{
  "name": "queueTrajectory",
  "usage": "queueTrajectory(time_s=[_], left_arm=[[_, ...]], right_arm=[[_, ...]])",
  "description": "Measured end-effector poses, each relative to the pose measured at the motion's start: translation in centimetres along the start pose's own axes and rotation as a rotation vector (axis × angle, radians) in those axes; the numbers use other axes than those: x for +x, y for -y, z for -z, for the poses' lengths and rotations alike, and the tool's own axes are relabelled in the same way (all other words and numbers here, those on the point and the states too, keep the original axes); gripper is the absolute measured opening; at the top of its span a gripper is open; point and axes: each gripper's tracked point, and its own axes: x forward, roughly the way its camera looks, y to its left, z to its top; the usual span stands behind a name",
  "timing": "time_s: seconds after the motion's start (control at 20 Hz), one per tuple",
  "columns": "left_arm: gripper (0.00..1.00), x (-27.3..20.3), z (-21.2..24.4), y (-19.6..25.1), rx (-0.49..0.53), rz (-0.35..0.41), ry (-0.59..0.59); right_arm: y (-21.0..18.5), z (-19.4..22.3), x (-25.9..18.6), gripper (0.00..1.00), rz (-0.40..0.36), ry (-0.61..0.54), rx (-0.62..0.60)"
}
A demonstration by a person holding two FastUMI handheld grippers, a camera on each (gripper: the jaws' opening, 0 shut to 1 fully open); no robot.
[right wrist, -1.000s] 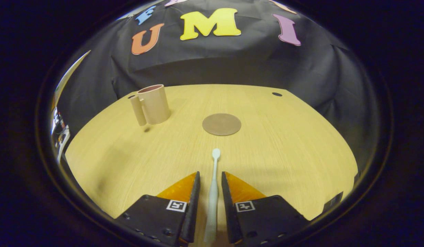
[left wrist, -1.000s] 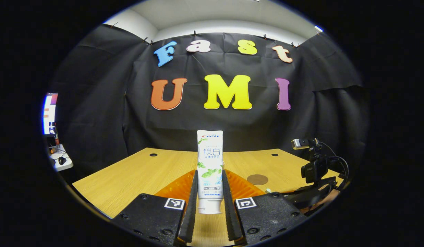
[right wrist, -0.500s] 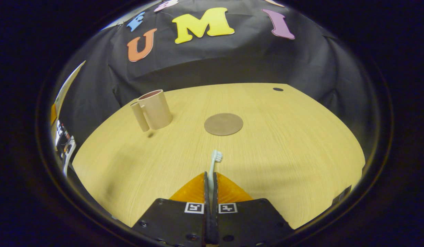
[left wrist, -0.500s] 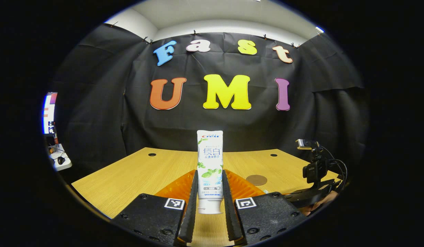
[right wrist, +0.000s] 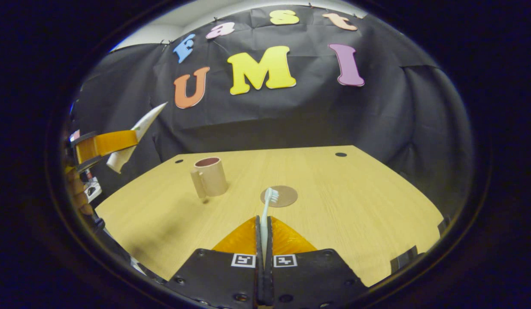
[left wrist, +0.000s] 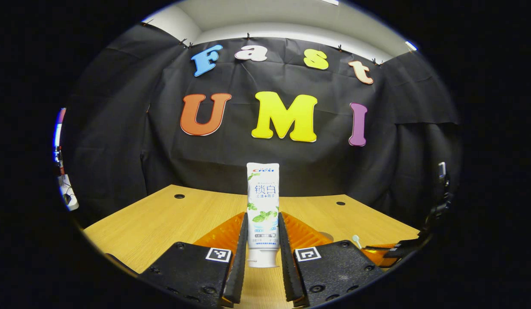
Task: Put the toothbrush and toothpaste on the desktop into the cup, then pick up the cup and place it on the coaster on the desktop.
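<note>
Nearest the lens, the toothbrush (right wrist: 265,214) is pinched tight in the right tool (right wrist: 263,240), bristle head pointing forward and lifted clear of the table (right wrist: 355,206), presumably so it can be carried over the cup's mouth. Just beyond the bristles, on the cup's right, the round coaster (right wrist: 282,196) lies bare. The beige handled cup (right wrist: 210,176) stands upright on the table, nothing seen inside it. Farther off, above and left of the cup, the toothpaste tube (right wrist: 134,139) is gripped across its body in the left tool (left wrist: 262,257), cap end down, apparently held ready for dropping in.
</note>
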Motion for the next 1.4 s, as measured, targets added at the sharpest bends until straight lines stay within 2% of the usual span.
queueTrajectory(time_s=[0.15, 0.2, 0.3, 0.45, 0.65, 0.7, 0.75, 0.8, 1.4], left_arm=[[0.4, 4.4, -1.3, 0.4, -0.014, 0.027, 0.006], [0.43, 6.2, -1.9, 0.9, -0.006, 0.051, 0.019], [0.4, 9.2, -2.0, 1.3, 0.001, 0.082, 0.043], [0.4, 12.6, -0.2, 1.7, -0.03, 0.099, 0.028], [0.4, 15.3, 1.8, 1.2, -0.069, 0.087, 0.003], [0.35, 15.7, 2.2, 0.9, -0.073, 0.082, -0.003], [0.45, 15.9, 2.6, 0.9, -0.072, 0.081, -0.014], [0.4, 16.1, 3.0, 0.8, -0.071, 0.083, -0.025], [0.44, 16.0, 3.5, 0.8, -0.04, 0.088, -0.021]], right_arm=[[0.3, -1.1, -1.3, 0.0, -0.005, 0.04, -0.002], [0.6, -1.4, -1.6, 0.0, 0.002, 0.047, -0.003], [0.6, -1.8, -2.5, 0.01, -0.001, 0.077, 0.004], [1.0, -1.5, -2.9, 0.01, 0.006, 0.089, -0.023], [0.9, -0.9, -2.6, 0.0, -0.018, 0.067, 0.012], [1.1, -0.9, -2.5, 0.0, -0.015, 0.067, 0.011], [1.1, -0.8, -2.6, 0.0, -0.015, 0.069, 0.011], [1.2, -0.8, -2.6, 0.0, -0.017, 0.069, 0.014], [1.2, -0.3, -2.7, 0.0, -0.026, 0.075, 0.003]])
